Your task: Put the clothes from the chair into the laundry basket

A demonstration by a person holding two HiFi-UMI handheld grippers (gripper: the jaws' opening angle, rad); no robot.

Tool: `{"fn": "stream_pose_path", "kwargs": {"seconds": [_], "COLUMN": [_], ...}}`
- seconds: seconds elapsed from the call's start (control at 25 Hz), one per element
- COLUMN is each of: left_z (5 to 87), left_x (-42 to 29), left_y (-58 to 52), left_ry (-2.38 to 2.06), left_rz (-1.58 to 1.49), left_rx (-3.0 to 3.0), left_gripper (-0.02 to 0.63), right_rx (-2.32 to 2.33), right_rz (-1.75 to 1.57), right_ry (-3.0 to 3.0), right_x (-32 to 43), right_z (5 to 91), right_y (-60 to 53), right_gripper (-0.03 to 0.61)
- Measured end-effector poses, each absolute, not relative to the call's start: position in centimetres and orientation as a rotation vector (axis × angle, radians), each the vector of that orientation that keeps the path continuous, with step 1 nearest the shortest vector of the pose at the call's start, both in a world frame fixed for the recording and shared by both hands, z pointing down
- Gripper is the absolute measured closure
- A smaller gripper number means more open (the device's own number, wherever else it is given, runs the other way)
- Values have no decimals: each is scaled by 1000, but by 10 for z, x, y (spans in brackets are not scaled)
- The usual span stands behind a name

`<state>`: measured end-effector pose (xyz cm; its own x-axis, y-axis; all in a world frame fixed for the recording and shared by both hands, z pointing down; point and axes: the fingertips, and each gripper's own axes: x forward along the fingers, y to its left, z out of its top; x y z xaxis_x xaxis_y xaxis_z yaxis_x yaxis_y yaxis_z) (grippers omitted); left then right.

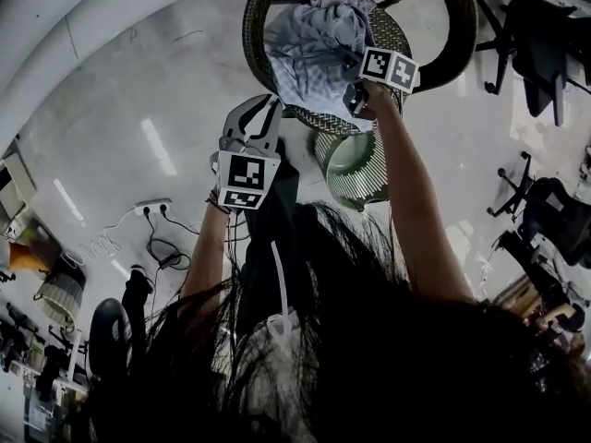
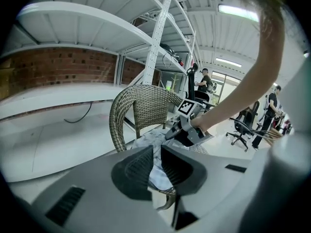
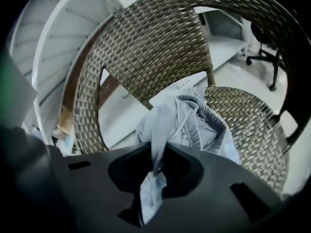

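Clothes [image 1: 314, 44]: pale blue-grey fabric in a crumpled heap with a ribbed hem, lying on the wicker chair [image 1: 251, 26] seat.
Right gripper [image 3: 158, 161]: over the chair seat, jaws pinched on a raised fold of the clothes.
Left gripper [image 2: 156, 161]: at the chair's front edge, jaws slightly apart.

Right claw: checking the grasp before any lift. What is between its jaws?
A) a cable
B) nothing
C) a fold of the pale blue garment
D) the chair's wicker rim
C: in the right gripper view, the right claw pinches a fold of the pale blue garment on the wicker chair.
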<state>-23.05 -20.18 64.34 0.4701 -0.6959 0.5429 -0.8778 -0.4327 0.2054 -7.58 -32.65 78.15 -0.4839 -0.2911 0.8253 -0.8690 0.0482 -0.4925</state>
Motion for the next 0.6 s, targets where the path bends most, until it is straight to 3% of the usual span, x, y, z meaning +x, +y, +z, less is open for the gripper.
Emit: {"fn": "stream_pose_path", "kwargs": {"seconds": [0.16,0.6], "left_z": [630,587], "left_x": [-229,-220], "left_y": [-207,-209], "left_ry": [-1307,-1320], "left_rz": [517,450], "left_rx": [2274,2291], "left_gripper": [553,552], "right_rx": [1196,1203], "right_rz": [1685,1772], "right_ry": [-1904,-2152], "right_x": [-79,-78], "right_z": [741,623], "right_y": [-332,-337], "right_gripper": [525,534]}}
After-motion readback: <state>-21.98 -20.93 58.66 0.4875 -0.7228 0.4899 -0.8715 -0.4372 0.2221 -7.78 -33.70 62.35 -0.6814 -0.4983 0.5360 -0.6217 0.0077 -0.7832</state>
